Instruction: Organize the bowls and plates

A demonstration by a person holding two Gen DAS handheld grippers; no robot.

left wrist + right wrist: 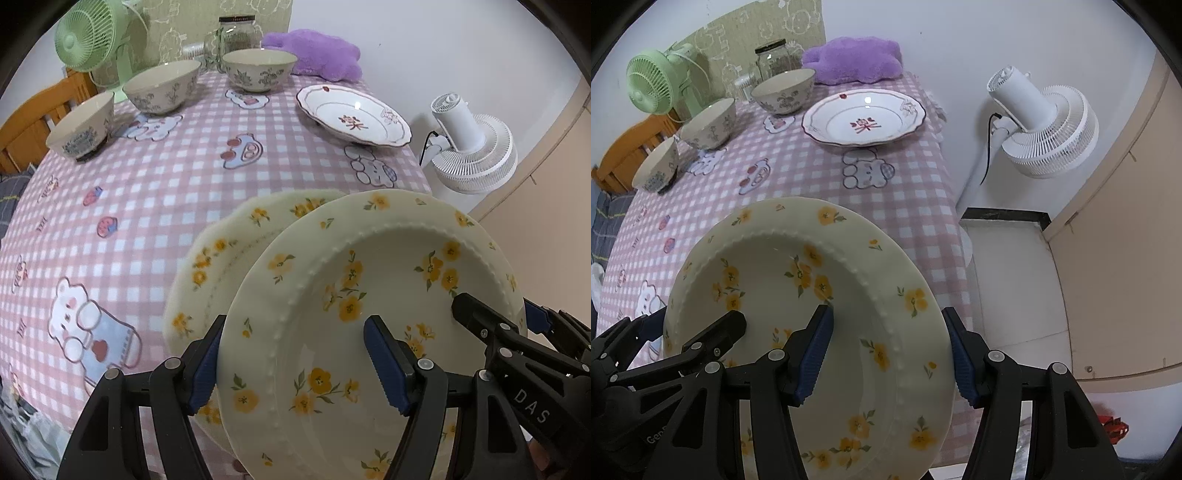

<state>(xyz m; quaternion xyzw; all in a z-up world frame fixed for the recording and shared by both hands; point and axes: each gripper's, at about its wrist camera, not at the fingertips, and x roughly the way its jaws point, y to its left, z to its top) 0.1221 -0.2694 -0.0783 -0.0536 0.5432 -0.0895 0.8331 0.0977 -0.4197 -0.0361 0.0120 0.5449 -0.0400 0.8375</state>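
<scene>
Even, soft indoor light, faint shadows; strong fisheye bend w/ dark corners.

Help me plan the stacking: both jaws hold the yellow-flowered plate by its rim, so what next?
Probably lower the held plate onto the matching plate lying on the tablecloth just beneath; the left gripper and right gripper clamp opposite rims.

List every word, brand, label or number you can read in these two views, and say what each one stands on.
"DAS": white letters on the black body of the right gripper, seen in the left wrist view.
"Gen", cut off by the frame: white letters on the black body of the left gripper, seen in the right wrist view.
Small marks on the checked tablecloth: too blurred to read.
</scene>
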